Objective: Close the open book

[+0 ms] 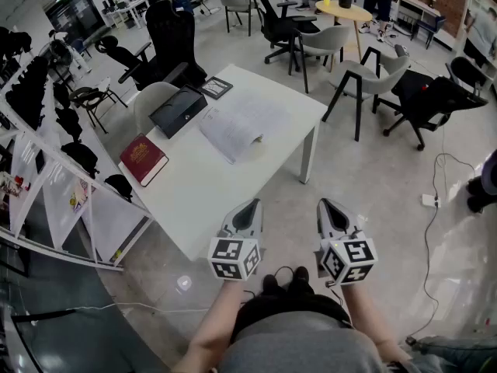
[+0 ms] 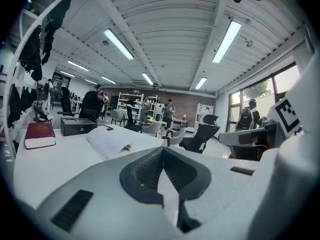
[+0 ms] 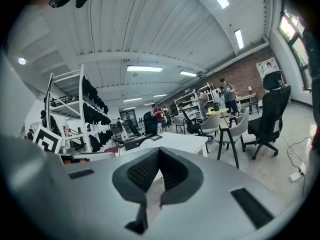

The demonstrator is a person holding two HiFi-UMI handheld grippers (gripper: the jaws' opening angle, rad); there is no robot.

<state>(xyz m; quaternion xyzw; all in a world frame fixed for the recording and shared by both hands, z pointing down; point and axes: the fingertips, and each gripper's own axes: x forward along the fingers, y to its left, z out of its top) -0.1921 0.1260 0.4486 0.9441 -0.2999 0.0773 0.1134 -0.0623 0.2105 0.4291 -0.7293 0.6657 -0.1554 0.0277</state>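
Observation:
The open book (image 1: 233,127) lies flat on the white table (image 1: 202,193), pages up, its near page curling a little. In the left gripper view the open book (image 2: 111,142) lies ahead and to the left. My left gripper (image 1: 247,210) hovers over the table's near corner, shut and empty, well short of the book. My right gripper (image 1: 332,210) is level with it, off the table over the floor, also shut with nothing in it. In both gripper views the left gripper (image 2: 162,150) and the right gripper (image 3: 159,151) have their jaws meeting at the tips.
A red closed book (image 1: 142,158) lies at the table's left edge. A black box (image 1: 178,109) and a small black pad (image 1: 217,88) lie farther back. White shelving (image 1: 54,200) stands to the left. Office chairs (image 1: 365,80), a round yellow table (image 1: 344,12) and floor cables (image 1: 435,200) are around.

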